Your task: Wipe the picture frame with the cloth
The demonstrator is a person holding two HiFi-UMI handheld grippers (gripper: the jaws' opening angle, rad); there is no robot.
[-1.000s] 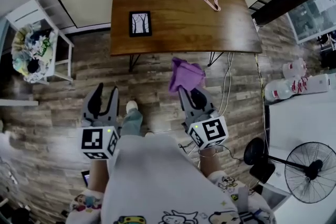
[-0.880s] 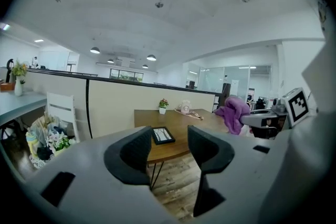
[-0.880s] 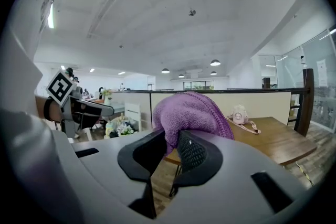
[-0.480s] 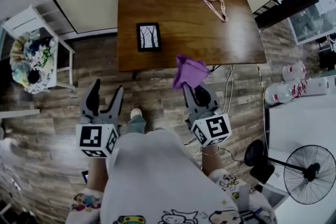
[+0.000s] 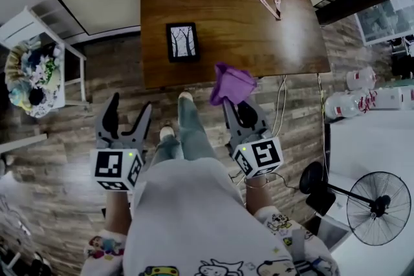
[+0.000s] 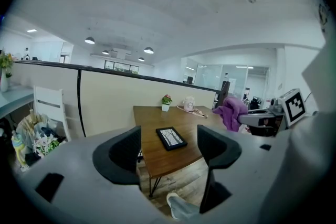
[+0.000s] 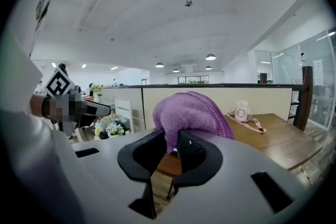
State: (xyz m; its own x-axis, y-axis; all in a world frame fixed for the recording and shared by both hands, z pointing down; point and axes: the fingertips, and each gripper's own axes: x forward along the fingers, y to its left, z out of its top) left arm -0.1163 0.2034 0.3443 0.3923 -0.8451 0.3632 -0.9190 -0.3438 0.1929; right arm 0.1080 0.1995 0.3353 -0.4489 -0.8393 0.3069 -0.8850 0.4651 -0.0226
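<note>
Purple cloth (image 5: 233, 83) — in right tool (image 5: 237, 106), forward

Right claw (image 7: 172, 147) is pinched tight on a bunched-up purple cloth (image 7: 191, 113), which puffs up over both jaws. Behind the cloth and off to its right is the wooden table (image 7: 273, 139), with a little pink bag (image 7: 242, 111) and its strap lying on top.

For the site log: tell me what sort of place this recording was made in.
Most likely an open-plan office. A low cream partition runs behind the wooden table, glass-walled rooms stand beyond it, and round ceiling lights dot a wide ceiling.
</note>
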